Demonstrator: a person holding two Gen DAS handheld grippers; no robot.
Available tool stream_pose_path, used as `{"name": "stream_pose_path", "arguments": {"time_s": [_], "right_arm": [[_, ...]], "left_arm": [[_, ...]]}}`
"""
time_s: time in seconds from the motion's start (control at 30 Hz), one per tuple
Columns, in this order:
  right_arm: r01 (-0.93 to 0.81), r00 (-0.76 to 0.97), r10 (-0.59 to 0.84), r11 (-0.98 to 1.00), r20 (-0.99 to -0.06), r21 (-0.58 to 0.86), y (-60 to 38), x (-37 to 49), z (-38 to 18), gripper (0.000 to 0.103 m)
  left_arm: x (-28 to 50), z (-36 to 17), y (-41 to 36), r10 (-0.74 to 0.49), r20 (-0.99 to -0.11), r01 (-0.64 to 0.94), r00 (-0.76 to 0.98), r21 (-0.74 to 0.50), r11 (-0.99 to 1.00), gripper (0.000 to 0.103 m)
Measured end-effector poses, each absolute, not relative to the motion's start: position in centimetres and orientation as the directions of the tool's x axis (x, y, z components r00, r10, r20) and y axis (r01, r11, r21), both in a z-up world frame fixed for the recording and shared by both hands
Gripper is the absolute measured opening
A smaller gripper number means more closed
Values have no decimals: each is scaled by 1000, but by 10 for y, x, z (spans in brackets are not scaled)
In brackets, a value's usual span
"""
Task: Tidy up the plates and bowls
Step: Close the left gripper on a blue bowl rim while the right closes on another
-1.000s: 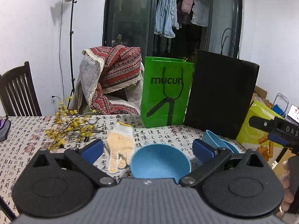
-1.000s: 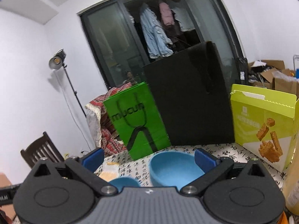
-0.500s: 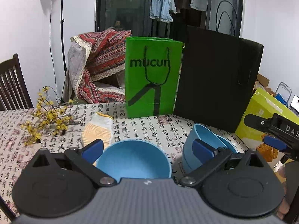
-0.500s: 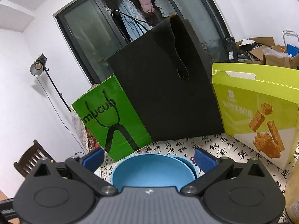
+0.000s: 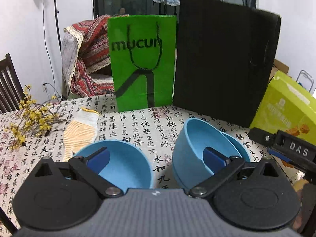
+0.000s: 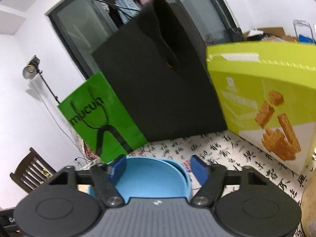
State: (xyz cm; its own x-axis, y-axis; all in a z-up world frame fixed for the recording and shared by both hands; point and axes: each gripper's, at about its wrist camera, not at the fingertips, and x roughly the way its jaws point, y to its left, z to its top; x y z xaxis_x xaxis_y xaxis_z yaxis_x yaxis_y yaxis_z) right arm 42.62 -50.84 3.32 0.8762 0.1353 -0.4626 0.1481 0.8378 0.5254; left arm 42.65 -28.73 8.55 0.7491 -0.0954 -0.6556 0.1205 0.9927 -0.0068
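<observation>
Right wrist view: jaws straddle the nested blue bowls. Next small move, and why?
Probably finish closing the right gripper on the nested blue bowls before any lift. Its jaws have just been closing with the stack's rim between them. One pad sits at the rim, but a gap shows beside the other pad, so the stack does not look gripped yet.

A lone blue bowl [image 5: 126,164] sits upright near the table's front edge; beside it, two nested blue bowls [image 5: 197,150] tilt.
</observation>
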Motion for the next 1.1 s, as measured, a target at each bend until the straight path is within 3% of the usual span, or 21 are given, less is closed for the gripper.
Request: {"name": "stream_pose_path", "arguments": {"time_s": [0.13, 0.27, 0.4, 0.6, 0.73, 0.9, 1.1], "right_arm": [[156, 866, 149, 827, -478, 540, -513, 431, 24, 48], [151, 860, 156, 831, -485, 535, -511, 434, 20, 34], [150, 858, 164, 826, -486, 544, -513, 436, 17, 30], [147, 853, 173, 825, -492, 545, -512, 438, 15, 27], [147, 851, 169, 833, -497, 534, -510, 439, 15, 27], [154, 845, 154, 846, -512, 509, -507, 442, 16, 27], [157, 838, 142, 862, -527, 482, -504, 443, 17, 27]], "left_arm": [[439, 78, -305, -90, -676, 117, 731, -6, 993, 89], [447, 70, -319, -86, -700, 115, 709, -5, 993, 68], [451, 66, -329, -66, -708, 108, 703, 15, 994, 44], [455, 62, -333, -49, -718, 91, 694, 19, 996, 21], [455, 61, -335, -30, -711, 88, 703, 44, 995, 18], [453, 63, -335, 1, -689, 60, 725, 65, 996, 7], [454, 62, -332, 8, -683, 43, 730, 58, 997, 6]]}}
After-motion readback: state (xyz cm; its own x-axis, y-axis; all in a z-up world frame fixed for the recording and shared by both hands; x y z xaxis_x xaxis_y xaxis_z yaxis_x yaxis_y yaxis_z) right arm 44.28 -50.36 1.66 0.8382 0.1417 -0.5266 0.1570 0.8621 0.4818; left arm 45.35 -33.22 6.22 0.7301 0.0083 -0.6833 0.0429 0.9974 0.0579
